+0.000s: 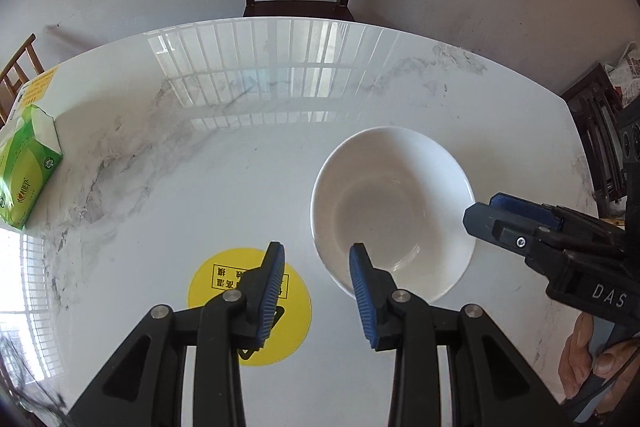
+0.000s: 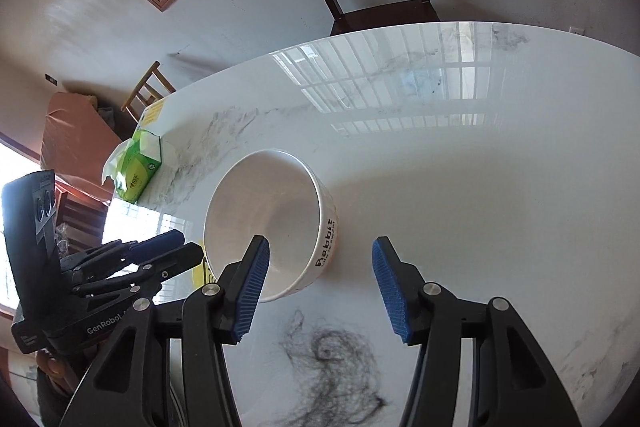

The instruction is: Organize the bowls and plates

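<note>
Bowl work is what I have in hand: a single white ceramic bowl (image 1: 390, 215) with "Rabbit" printed in black on its outer wall sits upright on the glossy white marble-patterned table (image 1: 240, 167), near my edge. My left gripper (image 1: 318, 269) hangs just above the bowl's near rim, jaws spread wide and holding nothing, one pad over the rim and the other over a round yellow sticker (image 1: 250, 305) with Chinese characters I cannot read. My right gripper (image 2: 320, 267) is likewise wide open and empty, its left pad over the bowl, which I judge is lined up to pinch the wall. "GenRobot" and "DAS" show on the gripper bodies. A green tissue box (image 1: 28, 167) sits at the far left edge. I see no plates.
</note>
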A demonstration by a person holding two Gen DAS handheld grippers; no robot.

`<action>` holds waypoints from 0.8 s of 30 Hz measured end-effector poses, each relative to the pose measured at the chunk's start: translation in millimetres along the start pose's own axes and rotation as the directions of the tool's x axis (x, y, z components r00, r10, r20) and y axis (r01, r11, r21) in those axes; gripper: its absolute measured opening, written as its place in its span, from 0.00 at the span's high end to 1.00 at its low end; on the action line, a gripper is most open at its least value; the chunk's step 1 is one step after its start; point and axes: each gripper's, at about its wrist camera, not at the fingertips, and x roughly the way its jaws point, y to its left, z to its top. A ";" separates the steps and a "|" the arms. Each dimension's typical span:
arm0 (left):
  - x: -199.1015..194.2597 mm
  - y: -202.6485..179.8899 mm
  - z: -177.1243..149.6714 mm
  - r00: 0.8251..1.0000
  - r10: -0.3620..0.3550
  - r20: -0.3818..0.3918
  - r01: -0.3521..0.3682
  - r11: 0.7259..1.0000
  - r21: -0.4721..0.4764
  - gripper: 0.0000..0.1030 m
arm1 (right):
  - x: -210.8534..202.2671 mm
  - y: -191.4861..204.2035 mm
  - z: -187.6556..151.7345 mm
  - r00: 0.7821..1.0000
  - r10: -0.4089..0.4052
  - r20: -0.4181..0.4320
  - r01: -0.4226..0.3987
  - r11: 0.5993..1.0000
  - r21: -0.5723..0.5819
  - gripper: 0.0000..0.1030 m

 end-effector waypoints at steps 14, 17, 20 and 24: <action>15.0 -12.4 -10.9 0.990 0.107 -0.091 -0.116 0.989 -0.092 0.90 | 37.2 15.4 2.8 0.988 -0.119 -0.101 0.112 0.991 -0.071 0.91; -11.2 -17.6 -27.8 0.992 0.102 -0.079 -0.108 0.991 -0.077 0.90 | 20.7 17.9 -5.3 0.990 -0.085 -0.110 0.079 0.996 -0.051 0.91; -36.0 -23.5 -51.0 0.994 0.087 -0.068 -0.092 0.993 -0.072 0.89 | -2.3 27.6 -19.7 0.991 -0.066 -0.117 0.059 0.996 -0.061 0.90; -68.6 -26.2 -83.4 0.997 0.058 -0.056 -0.063 0.994 -0.091 0.89 | -37.1 41.7 -45.2 0.992 -0.032 -0.124 0.024 0.997 -0.067 0.89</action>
